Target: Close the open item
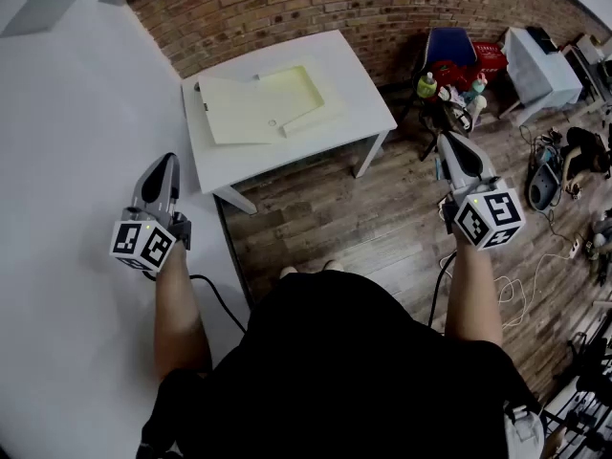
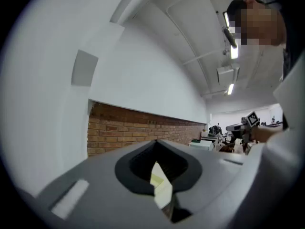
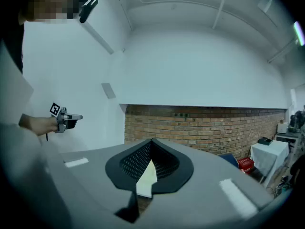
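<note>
A pale yellow flat box (image 1: 263, 103) lies open on the white table (image 1: 359, 89), its lid folded out to the left. Both grippers hang in the air well short of the table, at either side of the person. The left gripper (image 1: 164, 163) is shut with nothing in it, its tips meeting in its own view (image 2: 156, 143). The right gripper (image 1: 446, 142) also has its jaws together and empty (image 3: 151, 141). A sliver of the pale box (image 3: 147, 178) shows through the gap below the right jaws. Each gripper appears small in the other's view: the left gripper (image 3: 64, 117), the right gripper (image 2: 245, 123).
A white wall (image 1: 67, 161) runs along the left, right by the left gripper. A brick wall (image 1: 287, 8) stands behind the table. On the wooden floor to the right are a blue chair (image 1: 449, 46), bottles (image 1: 426, 86), a white-covered stand (image 1: 540, 60) and cables (image 1: 564, 247).
</note>
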Tool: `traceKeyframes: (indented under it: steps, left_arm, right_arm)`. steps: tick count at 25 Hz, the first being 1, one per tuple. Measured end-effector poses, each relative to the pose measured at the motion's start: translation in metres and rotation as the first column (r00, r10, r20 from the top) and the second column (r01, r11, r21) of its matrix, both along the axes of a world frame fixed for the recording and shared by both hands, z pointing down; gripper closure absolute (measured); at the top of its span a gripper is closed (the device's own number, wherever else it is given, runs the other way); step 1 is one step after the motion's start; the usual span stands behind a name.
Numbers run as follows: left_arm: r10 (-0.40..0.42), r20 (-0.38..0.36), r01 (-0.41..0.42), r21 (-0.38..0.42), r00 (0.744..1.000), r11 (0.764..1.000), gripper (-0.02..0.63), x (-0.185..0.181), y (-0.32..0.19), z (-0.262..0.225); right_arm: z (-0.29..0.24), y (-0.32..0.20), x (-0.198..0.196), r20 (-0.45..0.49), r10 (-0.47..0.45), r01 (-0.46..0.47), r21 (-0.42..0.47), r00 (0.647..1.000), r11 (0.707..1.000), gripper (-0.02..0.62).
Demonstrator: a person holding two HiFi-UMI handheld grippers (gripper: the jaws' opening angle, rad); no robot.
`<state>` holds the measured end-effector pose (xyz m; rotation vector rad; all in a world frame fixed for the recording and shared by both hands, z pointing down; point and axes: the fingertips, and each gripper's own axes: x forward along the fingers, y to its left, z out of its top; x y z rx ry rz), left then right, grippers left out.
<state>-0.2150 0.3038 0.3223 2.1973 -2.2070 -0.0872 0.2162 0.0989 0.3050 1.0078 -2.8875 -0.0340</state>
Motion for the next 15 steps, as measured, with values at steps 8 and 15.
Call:
traceKeyframes:
  steps: [8, 15]
  left_arm:
    - [0.037, -0.078, -0.039, -0.031, 0.996, 0.999, 0.603, 0.017, -0.013, 0.018]
    - [0.004, -0.104, -0.011, -0.066, 0.995, 0.998, 0.603, 0.030, -0.011, 0.037]
  right_arm:
    - [0.012, -0.004, 0.017, -0.021, 0.007, -0.008, -0.036, 1.000, 0.999, 0.591]
    - [0.015, -0.020, 0.019, -0.007, -0.016, 0.016, -0.040, 1.000, 0.999, 0.591]
